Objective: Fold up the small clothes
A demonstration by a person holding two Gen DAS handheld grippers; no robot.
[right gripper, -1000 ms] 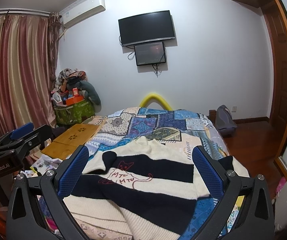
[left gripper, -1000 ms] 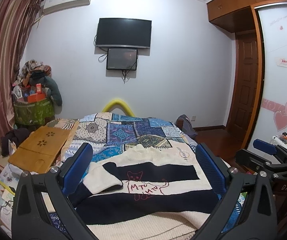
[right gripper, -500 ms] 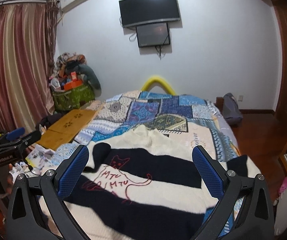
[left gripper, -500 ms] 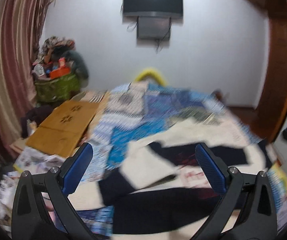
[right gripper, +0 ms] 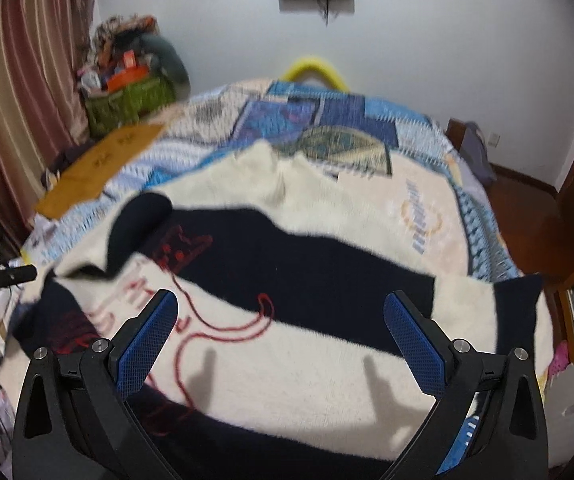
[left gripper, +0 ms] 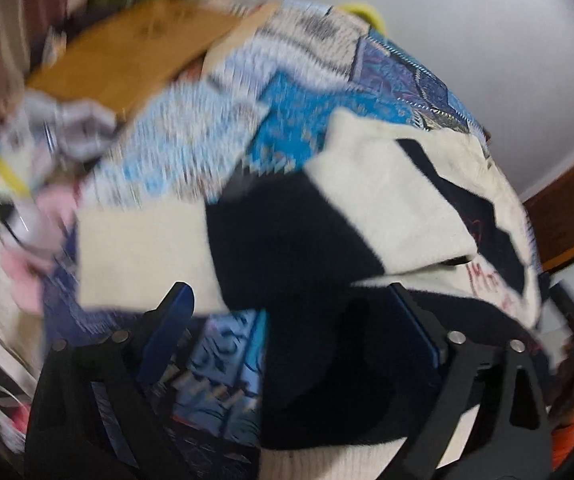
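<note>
- Left tool (left gripper: 287, 320): jaws spread, empty, low over the sweater's (right gripper: 307, 264) left sleeve (left gripper: 215, 248); view blurred.
- Sweater lies flat on the bed (right gripper: 339, 120); a soft, thick knit, likely light and floppy. Best pinched at cuff or hem edge.
- Right tool (right gripper: 281, 320): jaws spread, empty, above the sweater's middle.
- Wooden board (right gripper: 99, 168) and basket (right gripper: 127, 100) sit left, well clear.

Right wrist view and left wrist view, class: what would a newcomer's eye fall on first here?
A big cream and navy striped sweater with a red cat outline lies spread on a blue patchwork quilt, filling the bed. The right gripper hangs open over its middle; the left gripper, also open, points at its left sleeve.
</note>
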